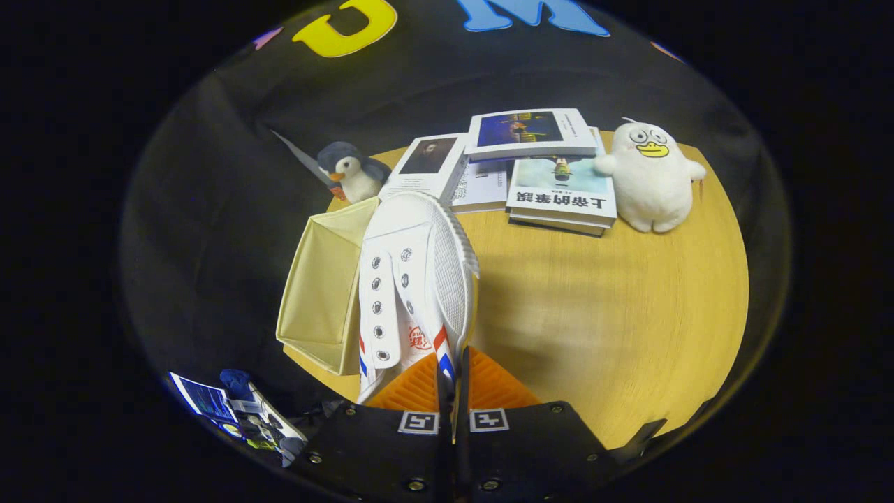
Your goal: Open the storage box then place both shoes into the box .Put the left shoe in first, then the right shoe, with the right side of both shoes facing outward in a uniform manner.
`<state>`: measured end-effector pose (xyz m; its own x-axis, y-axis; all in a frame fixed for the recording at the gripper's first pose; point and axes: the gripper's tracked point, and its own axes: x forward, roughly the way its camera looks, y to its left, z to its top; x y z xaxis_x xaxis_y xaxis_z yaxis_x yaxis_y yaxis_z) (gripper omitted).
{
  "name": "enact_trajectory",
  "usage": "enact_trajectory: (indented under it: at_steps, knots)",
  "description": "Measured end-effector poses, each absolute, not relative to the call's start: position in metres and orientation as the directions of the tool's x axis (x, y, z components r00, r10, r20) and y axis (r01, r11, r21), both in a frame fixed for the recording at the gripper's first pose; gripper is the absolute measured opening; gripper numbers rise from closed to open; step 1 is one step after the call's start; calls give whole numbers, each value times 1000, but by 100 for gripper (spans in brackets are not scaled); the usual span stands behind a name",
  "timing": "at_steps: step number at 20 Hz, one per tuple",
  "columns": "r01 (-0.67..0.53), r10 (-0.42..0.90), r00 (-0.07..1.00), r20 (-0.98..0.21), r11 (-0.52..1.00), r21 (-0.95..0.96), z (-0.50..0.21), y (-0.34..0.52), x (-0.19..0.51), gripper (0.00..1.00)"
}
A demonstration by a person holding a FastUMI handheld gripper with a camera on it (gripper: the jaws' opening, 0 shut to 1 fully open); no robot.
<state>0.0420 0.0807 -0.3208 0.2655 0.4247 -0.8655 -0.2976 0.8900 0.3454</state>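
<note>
- A pale cream fabric storage box (318,293) stands open at the left edge of the round wooden table (614,314), just left of the fingers and a little ahead of them; its mouth faces up and nothing can be seen inside from here.
- A small grey-and-white penguin plush (351,172) sits beyond the box, near the table's far rim.
- A white canvas lace-up shoe with red and blue side stripes (415,279) hangs from the gripper (452,381), touching or overlapping the box's right wall. The fingers are pinched nearly together on the heel collar, so the claw is closed on the shoe.
- The shoe's long axis runs straight away from the fingers, toe pointing toward the stack of books (531,168) at the far side, with the eyelet face turned left toward the box and the sole to the right.
- I judge the coming move a short shift left, then a lowering into the box; the shoe lies roughly parallel to the box's near-to-far side.
- A white duck plush (649,178) stands right of the books, well clear.
</note>
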Motion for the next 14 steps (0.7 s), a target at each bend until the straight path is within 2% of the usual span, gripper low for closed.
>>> enact_trajectory:
  at_steps: [14]
  knots:
    - [-471,484,204,-851,811,348,-301,218,83,2]
